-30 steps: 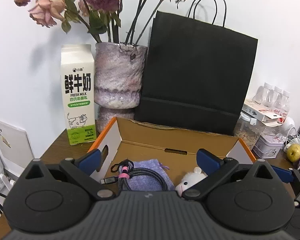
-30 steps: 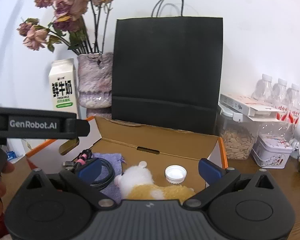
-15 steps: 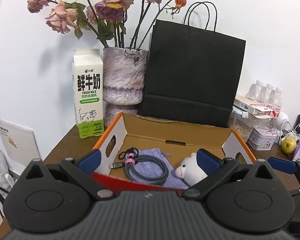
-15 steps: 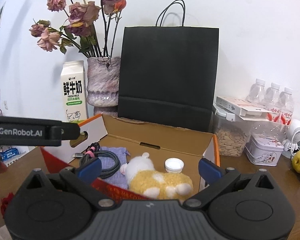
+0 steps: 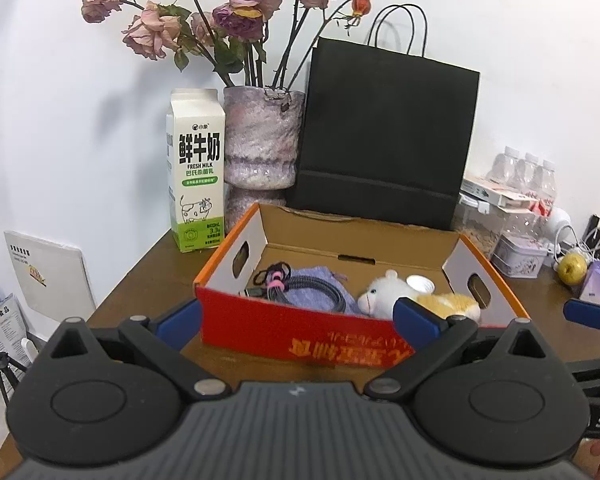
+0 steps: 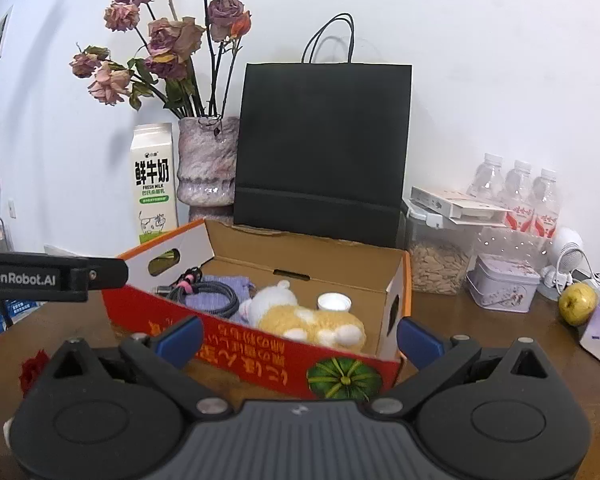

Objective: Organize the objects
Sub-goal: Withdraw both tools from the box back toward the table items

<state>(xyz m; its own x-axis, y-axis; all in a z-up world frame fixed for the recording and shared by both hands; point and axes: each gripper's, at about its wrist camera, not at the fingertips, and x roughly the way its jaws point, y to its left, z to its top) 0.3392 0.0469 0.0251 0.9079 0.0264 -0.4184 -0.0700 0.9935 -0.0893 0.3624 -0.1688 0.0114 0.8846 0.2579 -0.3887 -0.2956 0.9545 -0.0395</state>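
Left gripper (image 5: 298, 314) hangs level before the box (image 5: 296, 326), jaws spread wide, nothing between them. Right gripper (image 6: 300, 334) is the same, wide open and empty, facing the box's pumpkin corner. Inside the box: cable (image 5: 300, 286) on a purple pouch (image 5: 320, 300), plush (image 6: 312, 318), white cap (image 6: 334, 303) (half hidden in the left view). Only the right view shows a red scrap (image 6: 32, 370) on the table.

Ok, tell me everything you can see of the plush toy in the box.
The plush toy is a small fluffy animal with a white head, small rounded ears and a yellow-orange body with white patches. It looks like soft fleece. It lies on its side on the floor of the cardboard box, head toward the purple pouch and coiled cable, back end near the right wall. A white cap sits just behind it. Neither gripper touches it.
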